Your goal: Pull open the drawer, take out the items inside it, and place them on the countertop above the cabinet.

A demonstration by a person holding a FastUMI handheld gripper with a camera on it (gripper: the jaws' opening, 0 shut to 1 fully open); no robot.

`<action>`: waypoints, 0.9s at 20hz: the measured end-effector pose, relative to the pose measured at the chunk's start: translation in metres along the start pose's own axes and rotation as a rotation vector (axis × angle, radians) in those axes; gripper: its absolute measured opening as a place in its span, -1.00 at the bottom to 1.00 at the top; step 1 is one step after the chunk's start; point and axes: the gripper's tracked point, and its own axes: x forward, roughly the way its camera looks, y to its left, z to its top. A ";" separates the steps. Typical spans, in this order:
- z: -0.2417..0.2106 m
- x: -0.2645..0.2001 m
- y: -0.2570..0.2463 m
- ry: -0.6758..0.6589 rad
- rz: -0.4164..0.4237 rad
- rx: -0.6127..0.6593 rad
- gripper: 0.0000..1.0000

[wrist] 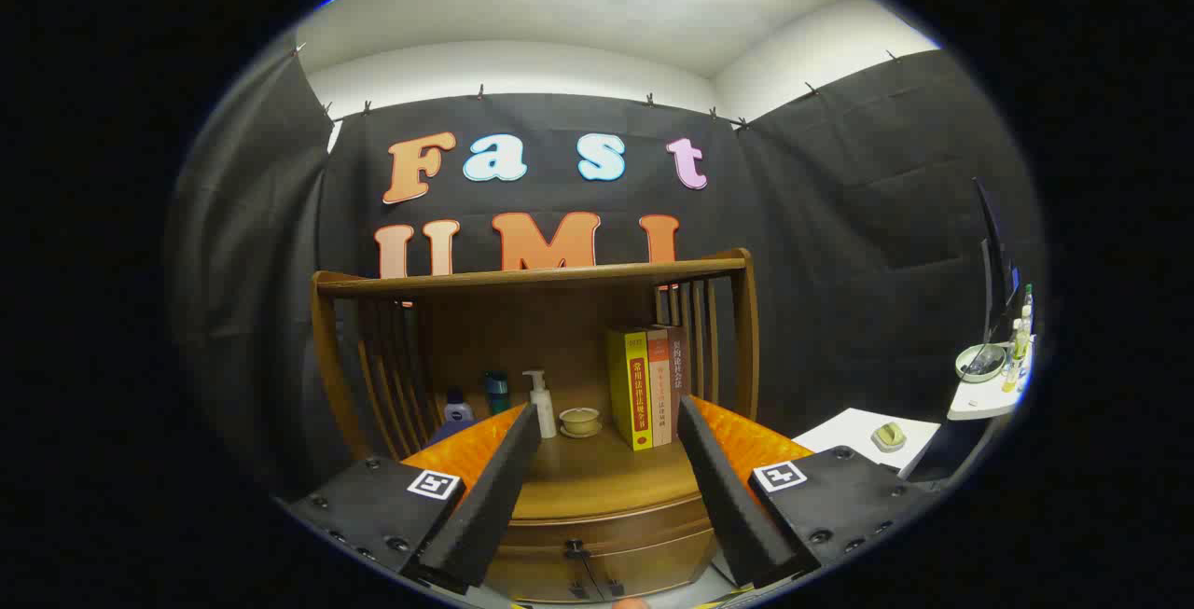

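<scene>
Presently, gripper (608,422) fingers spread wide, empty, before the closed curved brown wooden drawer (597,560); misaligned approach risks missing its small dark handle (576,550).

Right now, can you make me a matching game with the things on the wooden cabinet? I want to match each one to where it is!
Things:
1. pump bottle
2. small bowl
3. books
4. drawer

Places:
A. standing upright, right of the bowl
B. below the countertop, closed, between the open tool's fingers
C. between the pump bottle and the books
D. just left of the bowl

Pairs: 1-D, 2-C, 3-A, 4-B
</scene>
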 end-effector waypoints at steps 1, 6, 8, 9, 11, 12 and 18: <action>-0.001 0.000 0.002 0.001 0.003 -0.002 0.97; -0.001 -0.001 0.007 0.003 0.010 -0.006 0.97; 0.000 -0.001 0.006 0.003 0.010 -0.007 0.97; 0.000 -0.002 0.007 0.002 0.011 -0.008 0.97; 0.003 -0.002 0.009 -0.002 0.014 -0.008 0.97; 0.003 -0.002 0.010 -0.004 0.016 -0.008 0.97; -0.002 -0.003 0.016 -0.001 0.033 -0.012 0.97</action>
